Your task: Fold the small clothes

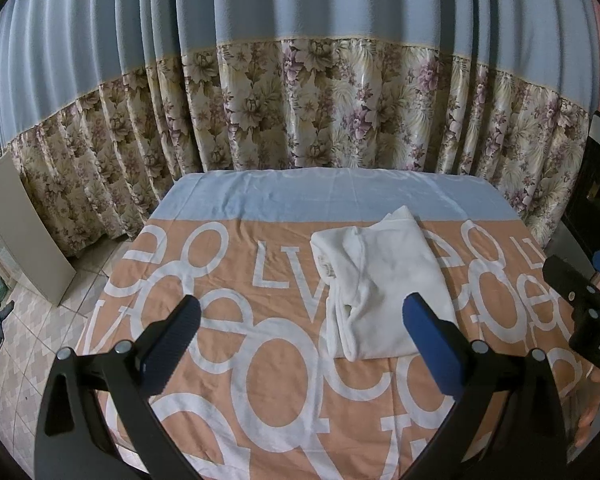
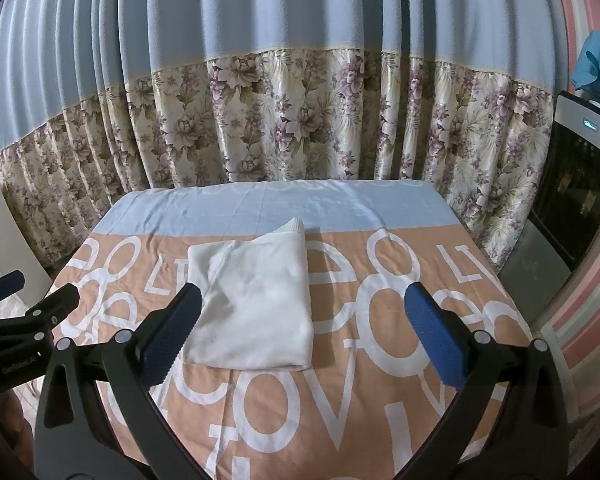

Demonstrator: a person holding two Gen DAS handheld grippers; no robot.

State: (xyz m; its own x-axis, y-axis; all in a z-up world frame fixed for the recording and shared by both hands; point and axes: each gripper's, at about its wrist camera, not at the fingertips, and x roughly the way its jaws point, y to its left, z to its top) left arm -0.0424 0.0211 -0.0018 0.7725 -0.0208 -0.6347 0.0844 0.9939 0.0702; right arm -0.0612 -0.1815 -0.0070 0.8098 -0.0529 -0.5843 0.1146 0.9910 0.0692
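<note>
A white garment [image 1: 380, 284] lies folded into a compact rectangle on the orange and blue printed sheet [image 1: 236, 320]. It also shows in the right wrist view [image 2: 256, 304]. My left gripper [image 1: 304, 320] is open and empty, held above the sheet in front of the garment, left of its near edge. My right gripper [image 2: 304, 312] is open and empty, held above the near right corner of the garment. The right gripper shows at the right edge of the left wrist view [image 1: 580, 300], and the left gripper at the left edge of the right wrist view [image 2: 24, 304].
The sheet [image 2: 380, 360] covers a table. A blue and floral curtain [image 1: 300, 100] hangs behind it. A grey board [image 1: 24, 236] leans at the left on the tiled floor [image 1: 32, 340]. A dark appliance [image 2: 580, 192] stands at the right.
</note>
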